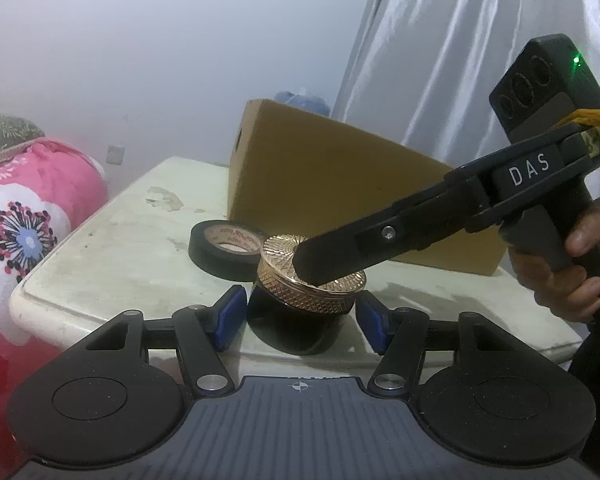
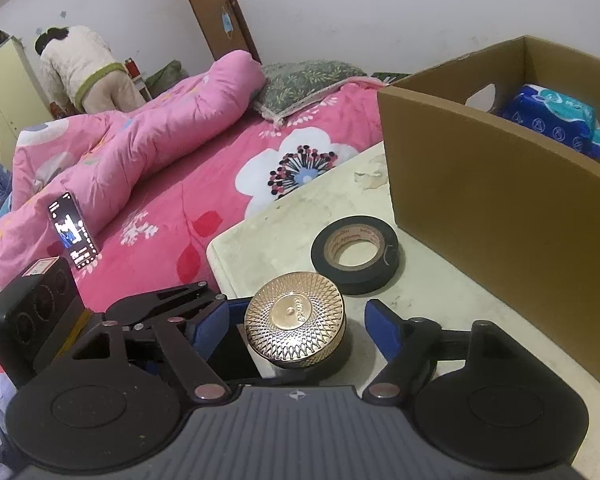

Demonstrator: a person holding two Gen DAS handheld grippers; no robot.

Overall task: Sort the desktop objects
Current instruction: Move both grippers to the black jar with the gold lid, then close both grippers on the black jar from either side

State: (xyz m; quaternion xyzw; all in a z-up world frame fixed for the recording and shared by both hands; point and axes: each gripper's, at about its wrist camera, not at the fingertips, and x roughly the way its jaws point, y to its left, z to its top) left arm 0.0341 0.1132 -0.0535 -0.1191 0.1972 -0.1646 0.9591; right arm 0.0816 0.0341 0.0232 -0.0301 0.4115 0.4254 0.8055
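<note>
— Gold-lidded black jar (image 2: 295, 332) sits on the table (image 2: 284, 220) between both grippers?
— Yes; left gripper (image 1: 300, 318) and right gripper (image 2: 296, 326) both gape around it, pads not touching. Tape roll (image 2: 355, 254) lies beyond, cardboard box (image 2: 500, 208) farthest.

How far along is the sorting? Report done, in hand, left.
Looks done: a blue pack lies in the cardboard box. In hand: left claw and right claw straddle the gold-lidded jar, open, neither gripping. Left: jar and black tape roll, both on the table.
</note>
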